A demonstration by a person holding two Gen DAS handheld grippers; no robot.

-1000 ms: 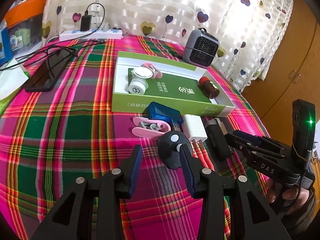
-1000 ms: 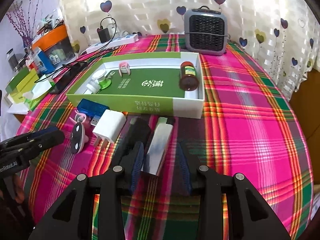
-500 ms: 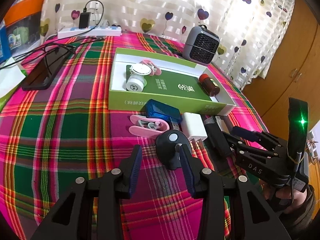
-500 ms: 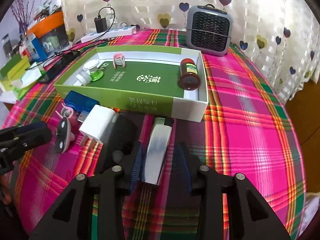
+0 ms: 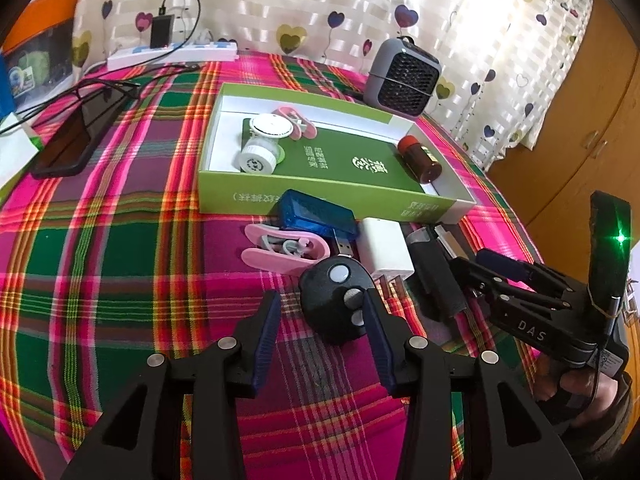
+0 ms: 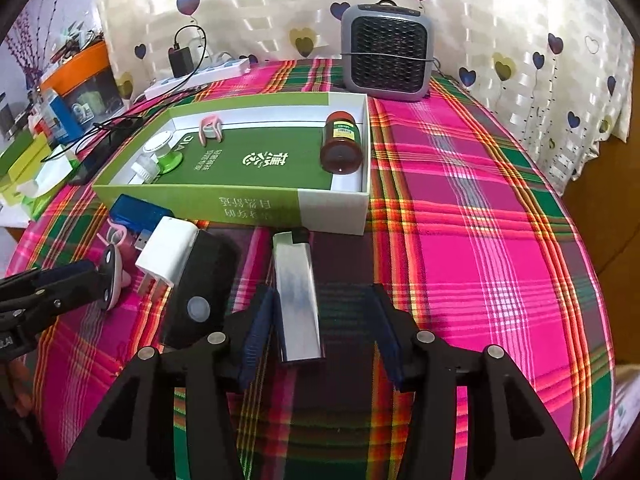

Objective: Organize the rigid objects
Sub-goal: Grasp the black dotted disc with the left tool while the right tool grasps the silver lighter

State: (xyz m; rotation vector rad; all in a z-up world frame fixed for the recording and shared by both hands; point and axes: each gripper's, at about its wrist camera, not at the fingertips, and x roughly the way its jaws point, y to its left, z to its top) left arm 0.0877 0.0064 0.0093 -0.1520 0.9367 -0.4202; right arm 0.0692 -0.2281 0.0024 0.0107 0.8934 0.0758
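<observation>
Left gripper (image 5: 320,320): jaws parted wide, empty. The black round remote (image 5: 338,304) lies just ahead, nearer the right-hand finger, whose tip overlaps its edge; whether it touches, I cannot tell. Ahead and to the left lies the pink clip (image 5: 282,250); straight ahead, the blue USB device (image 5: 316,218); ahead to the right, the white charger (image 5: 384,250).

Right gripper (image 6: 320,332): jaws also wide apart, holding nothing. The silver lighter (image 6: 298,300) lies lengthwise between the fingers, close against the left-hand one, with a clear gap to the right-hand one. The black box (image 6: 204,280) sits just left of the left finger. The green tray (image 6: 256,204) stands ahead, already holding a brown bottle (image 6: 342,144) and small white pieces.

Judgement: the step in hand is taking the lighter. Shift slightly left to centre it, keep the fingers parallel to its long sides, and close slowly; the left finger has little room beside the black box.

Materials: the lighter is a slim, flat bar with a glossy metallic skin, likely slippery, so grip mid-body. The remote is a matte, domed disc with buttons. The plaid cloth (image 6: 480,220) is woven and soft, and may bunch under a dragging finger.
</observation>
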